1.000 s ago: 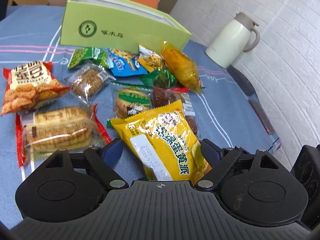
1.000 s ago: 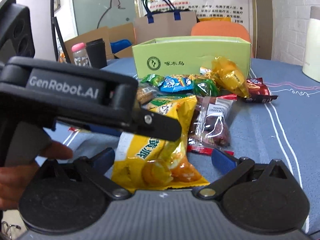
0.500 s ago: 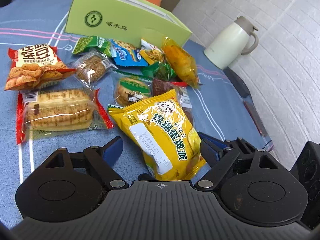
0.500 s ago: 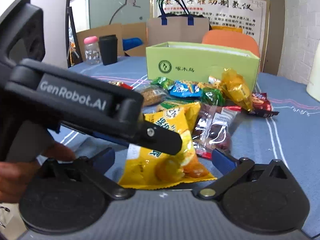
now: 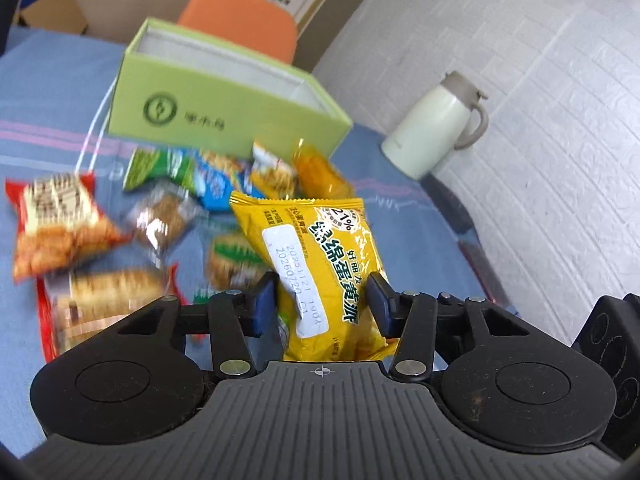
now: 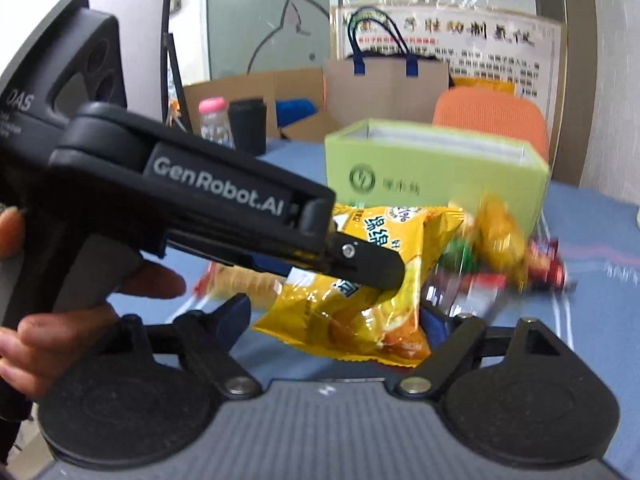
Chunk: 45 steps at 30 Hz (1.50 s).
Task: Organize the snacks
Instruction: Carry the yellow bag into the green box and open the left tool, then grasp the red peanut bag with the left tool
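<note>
**Yellow pack lifted, box not yet loaded**

Yellow foil snack pack [image 5: 328,276] is pinched at its lower half by the left gripper [image 5: 322,300] and held clear of the blue tablecloth [image 5: 48,80], short of the green box [image 5: 224,108]. No snack is seen in the box; the remaining packets [image 5: 64,232] lie scattered before it, so the task looks barely begun. The left gripper is angled toward the box. The right gripper [image 6: 336,320] is spread wide, holding nothing, low behind the pack.
</note>
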Each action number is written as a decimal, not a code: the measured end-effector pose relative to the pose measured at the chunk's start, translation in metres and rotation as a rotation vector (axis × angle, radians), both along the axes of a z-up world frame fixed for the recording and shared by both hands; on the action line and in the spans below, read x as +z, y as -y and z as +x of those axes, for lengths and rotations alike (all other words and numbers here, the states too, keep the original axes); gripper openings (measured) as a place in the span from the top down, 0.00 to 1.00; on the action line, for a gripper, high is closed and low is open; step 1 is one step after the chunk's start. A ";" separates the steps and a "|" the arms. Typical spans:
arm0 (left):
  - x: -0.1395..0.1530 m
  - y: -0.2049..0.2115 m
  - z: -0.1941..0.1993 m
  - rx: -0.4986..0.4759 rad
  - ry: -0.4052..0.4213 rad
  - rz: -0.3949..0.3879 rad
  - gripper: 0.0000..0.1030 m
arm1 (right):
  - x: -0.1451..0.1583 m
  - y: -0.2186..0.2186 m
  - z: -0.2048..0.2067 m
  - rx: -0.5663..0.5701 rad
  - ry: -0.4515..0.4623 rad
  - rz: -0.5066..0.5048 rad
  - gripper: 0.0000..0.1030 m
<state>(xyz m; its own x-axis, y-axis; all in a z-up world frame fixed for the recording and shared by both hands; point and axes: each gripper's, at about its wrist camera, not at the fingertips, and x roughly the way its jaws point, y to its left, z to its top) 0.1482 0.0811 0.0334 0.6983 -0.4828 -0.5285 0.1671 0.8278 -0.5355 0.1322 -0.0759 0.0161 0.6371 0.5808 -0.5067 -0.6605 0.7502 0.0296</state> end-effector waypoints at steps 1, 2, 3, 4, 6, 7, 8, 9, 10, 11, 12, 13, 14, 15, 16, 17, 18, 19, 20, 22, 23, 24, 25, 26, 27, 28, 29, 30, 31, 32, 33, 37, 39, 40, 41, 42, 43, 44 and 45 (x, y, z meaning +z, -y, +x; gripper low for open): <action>0.006 -0.001 0.006 0.002 0.011 0.000 0.71 | 0.005 -0.004 0.006 0.002 0.015 -0.002 0.14; 0.012 -0.003 0.013 0.007 0.022 -0.002 0.71 | 0.011 -0.006 0.013 0.006 0.031 -0.002 0.14; 0.019 -0.006 0.022 0.010 0.039 -0.002 0.70 | 0.017 -0.009 0.022 0.009 0.048 -0.003 0.14; 0.026 -0.008 0.031 0.014 0.053 0.000 0.70 | 0.022 -0.013 0.033 0.014 0.061 -0.005 0.13; 0.039 -0.014 0.053 0.025 0.079 0.011 0.70 | 0.033 -0.021 0.059 0.026 0.085 -0.013 0.13; 0.046 -0.018 0.065 0.033 0.095 0.021 0.70 | 0.038 -0.025 0.072 0.033 0.098 -0.020 0.13; 0.052 -0.021 0.077 0.040 0.109 0.031 0.70 | 0.043 -0.031 0.086 0.039 0.109 -0.031 0.13; 0.057 -0.026 0.091 0.044 0.119 0.044 0.70 | 0.046 -0.036 0.101 0.044 0.115 -0.038 0.13; 0.061 -0.030 0.105 0.051 0.122 0.051 0.70 | 0.049 -0.041 0.116 0.049 0.116 -0.041 0.13; 0.064 -0.034 0.119 0.057 0.120 0.055 0.70 | 0.050 -0.045 0.132 0.055 0.112 -0.042 0.13; 0.067 -0.039 0.134 0.063 0.113 0.060 0.70 | 0.051 -0.049 0.148 0.063 0.104 -0.045 0.13; 0.067 -0.043 0.150 0.067 0.107 0.071 0.70 | 0.051 -0.053 0.164 0.068 0.098 -0.051 0.13; 0.068 -0.046 0.166 0.072 0.098 0.080 0.70 | 0.051 -0.059 0.179 0.074 0.091 -0.063 0.13; 0.067 -0.049 0.182 0.079 0.084 0.086 0.70 | 0.049 -0.064 0.193 0.081 0.085 -0.076 0.13; 0.065 -0.052 0.195 0.082 0.074 0.095 0.71 | 0.046 -0.068 0.207 0.085 0.080 -0.090 0.13; 0.063 -0.052 0.209 0.082 0.066 0.111 0.71 | 0.043 -0.074 0.221 0.087 0.072 -0.104 0.13; 0.060 -0.052 0.222 0.083 0.056 0.122 0.71 | 0.039 -0.077 0.233 0.088 0.061 -0.114 0.13; 0.055 -0.054 0.233 0.085 0.040 0.128 0.71 | 0.034 -0.079 0.245 0.089 0.046 -0.119 0.13; 0.050 -0.053 0.245 0.085 0.024 0.135 0.71 | 0.029 -0.081 0.254 0.089 0.031 -0.122 0.13; 0.039 -0.052 0.263 0.081 -0.002 0.148 0.71 | 0.018 -0.081 0.273 0.090 -0.008 -0.114 0.13; 0.032 -0.053 0.271 0.079 -0.019 0.147 0.71 | 0.014 -0.081 0.280 0.087 -0.025 -0.107 0.13; 0.026 -0.054 0.276 0.074 -0.034 0.143 0.70 | 0.009 -0.080 0.285 0.085 -0.041 -0.101 0.13; 0.020 -0.055 0.281 0.069 -0.046 0.140 0.70 | 0.006 -0.079 0.290 0.083 -0.054 -0.094 0.10; 0.015 -0.056 0.285 0.067 -0.060 0.140 0.70 | 0.004 -0.076 0.290 0.078 -0.059 -0.078 0.10; 0.011 -0.057 0.287 0.069 -0.073 0.140 0.64 | 0.004 -0.073 0.290 0.075 -0.065 -0.064 0.10; 0.009 -0.059 0.286 0.069 -0.074 0.136 0.51 | 0.006 -0.069 0.288 0.067 -0.063 -0.054 0.10; 0.009 -0.061 0.282 0.079 -0.063 0.133 0.46 | 0.010 -0.066 0.285 0.056 -0.053 -0.042 0.10; 0.012 -0.064 0.276 0.092 -0.042 0.128 0.41 | 0.015 -0.061 0.280 0.047 -0.041 -0.028 0.10; 0.016 -0.067 0.270 0.101 -0.019 0.124 0.37 | 0.021 -0.057 0.274 0.039 -0.029 -0.014 0.10; 0.021 -0.070 0.262 0.104 0.001 0.116 0.36 | 0.026 -0.052 0.268 0.035 -0.018 -0.001 0.10; 0.026 -0.072 0.254 0.105 0.016 0.107 0.35 | 0.031 -0.047 0.259 0.033 -0.007 0.012 0.10; 0.047 -0.081 0.211 0.121 0.079 0.085 0.29 | 0.045 -0.032 0.221 0.033 -0.010 0.067 0.09; 0.053 -0.086 0.185 0.150 0.103 0.099 0.25 | 0.047 -0.031 0.206 0.021 -0.045 0.076 0.09; 0.055 -0.089 0.172 0.166 0.118 0.108 0.23 | 0.048 -0.030 0.195 0.000 -0.057 0.073 0.09; 0.056 -0.091 0.159 0.179 0.129 0.114 0.22 | 0.047 -0.031 0.184 -0.024 -0.069 0.059 0.09; 0.057 -0.095 0.147 0.192 0.136 0.117 0.21 | 0.047 -0.033 0.174 -0.042 -0.077 0.045 0.09; 0.056 -0.098 0.135 0.203 0.138 0.121 0.21 | 0.046 -0.035 0.165 -0.045 -0.081 0.037 0.09; 0.054 -0.102 0.123 0.211 0.139 0.125 0.20 | 0.044 -0.037 0.156 -0.026 -0.090 0.032 0.09; 0.052 -0.105 0.109 0.219 0.139 0.127 0.20 | 0.041 -0.040 0.146 0.018 -0.107 0.029 0.09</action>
<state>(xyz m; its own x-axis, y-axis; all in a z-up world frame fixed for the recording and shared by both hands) 0.2575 0.1865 0.0857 0.8486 -0.2487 -0.4669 0.0414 0.9111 -0.4100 0.2784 -0.0361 0.0576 0.5694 0.6072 -0.5542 -0.6660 0.7360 0.1220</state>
